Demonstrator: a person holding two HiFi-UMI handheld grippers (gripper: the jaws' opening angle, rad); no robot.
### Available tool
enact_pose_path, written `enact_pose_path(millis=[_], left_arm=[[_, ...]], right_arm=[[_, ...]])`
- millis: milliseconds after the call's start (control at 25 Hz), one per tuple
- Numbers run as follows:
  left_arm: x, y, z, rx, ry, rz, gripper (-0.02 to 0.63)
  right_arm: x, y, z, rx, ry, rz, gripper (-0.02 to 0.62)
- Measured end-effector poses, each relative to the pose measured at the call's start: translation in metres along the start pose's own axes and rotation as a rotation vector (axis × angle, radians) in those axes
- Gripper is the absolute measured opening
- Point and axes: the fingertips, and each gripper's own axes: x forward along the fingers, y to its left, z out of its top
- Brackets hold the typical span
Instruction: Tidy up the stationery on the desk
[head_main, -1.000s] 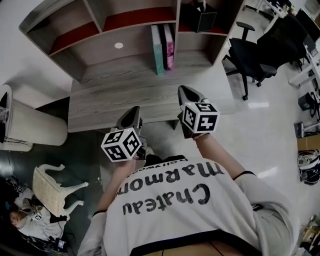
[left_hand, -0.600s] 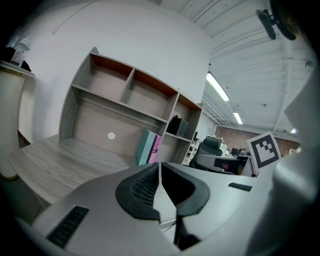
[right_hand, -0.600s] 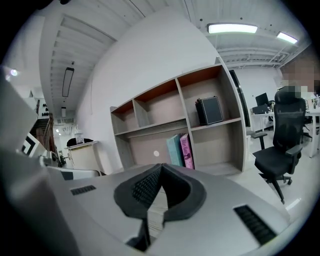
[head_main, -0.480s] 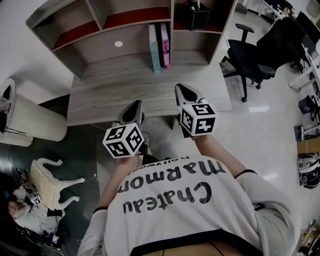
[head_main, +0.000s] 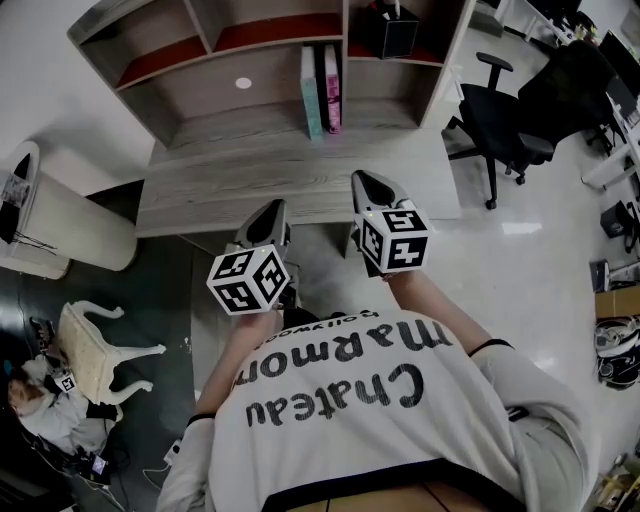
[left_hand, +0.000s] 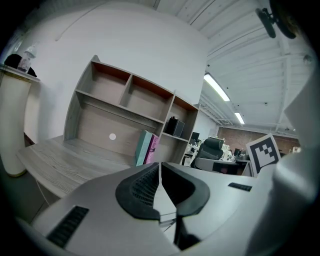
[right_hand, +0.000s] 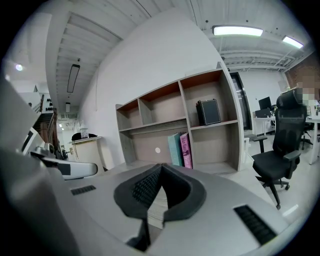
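A grey wooden desk (head_main: 290, 185) with a shelf hutch (head_main: 250, 60) stands ahead of me. A teal book (head_main: 311, 78) and a pink book (head_main: 331, 76) stand upright on the desk inside the hutch. A black pen holder (head_main: 390, 32) sits in the right shelf compartment. My left gripper (head_main: 270, 215) and right gripper (head_main: 362, 183) hang side by side at the desk's front edge, both shut with nothing between the jaws. The same books show in the left gripper view (left_hand: 147, 148) and the right gripper view (right_hand: 180, 150).
A black office chair (head_main: 510, 105) stands right of the desk. A white round cabinet (head_main: 60, 225) is at the left, with a small white stool (head_main: 95, 350) on the floor below it. More desks and chairs fill the room to the right.
The head view has shifted slightly, so the desk sits a little lower and to the right. Both grippers keep their place and stay shut.
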Motion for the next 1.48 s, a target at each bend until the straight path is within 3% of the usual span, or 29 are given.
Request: enact_pose_path(millis=[760, 1480], left_arm=[[-0.026, -0.017, -0.008, 0.005, -0.02, -0.004, 0.029], [-0.039, -0.004, -0.012, -0.008, -0.02, 0.001, 0.029]], right_arm=[[-0.029, 0.004, -0.006, 0.011, 0.0, -0.014, 0.012], [-0.028, 0.02, -0.011, 0.003, 0.013, -0.015, 0.011]])
